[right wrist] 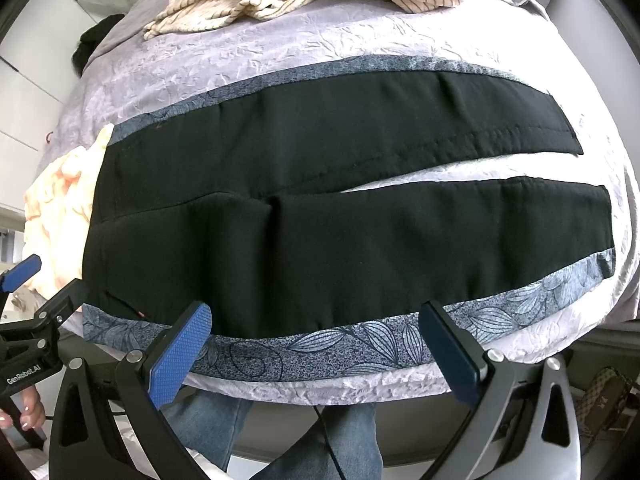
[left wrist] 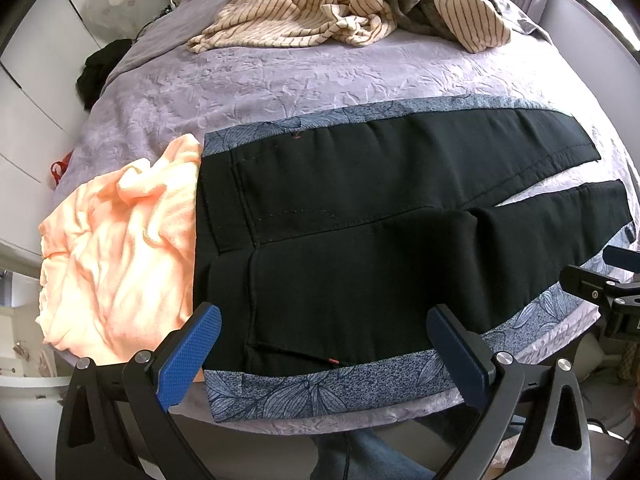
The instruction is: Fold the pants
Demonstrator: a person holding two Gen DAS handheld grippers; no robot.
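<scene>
Black pants (left wrist: 360, 216) with blue-grey leaf-print side stripes lie flat on the lilac bedspread (left wrist: 248, 88), waistband to the left and both legs running right. They also show in the right wrist view (right wrist: 340, 216). My left gripper (left wrist: 324, 332) is open and empty, hovering above the near side stripe close to the waist. My right gripper (right wrist: 316, 332) is open and empty above the near stripe at the thigh of the near leg. The right gripper's body shows at the right edge of the left wrist view (left wrist: 604, 288).
A crumpled peach garment (left wrist: 120, 248) lies just left of the waistband. A pile of striped beige clothes (left wrist: 344, 12) lies at the far side of the bed. The bed's near edge (right wrist: 340, 388) is right under the grippers. The person's jeans-clad legs (right wrist: 348, 436) stand below.
</scene>
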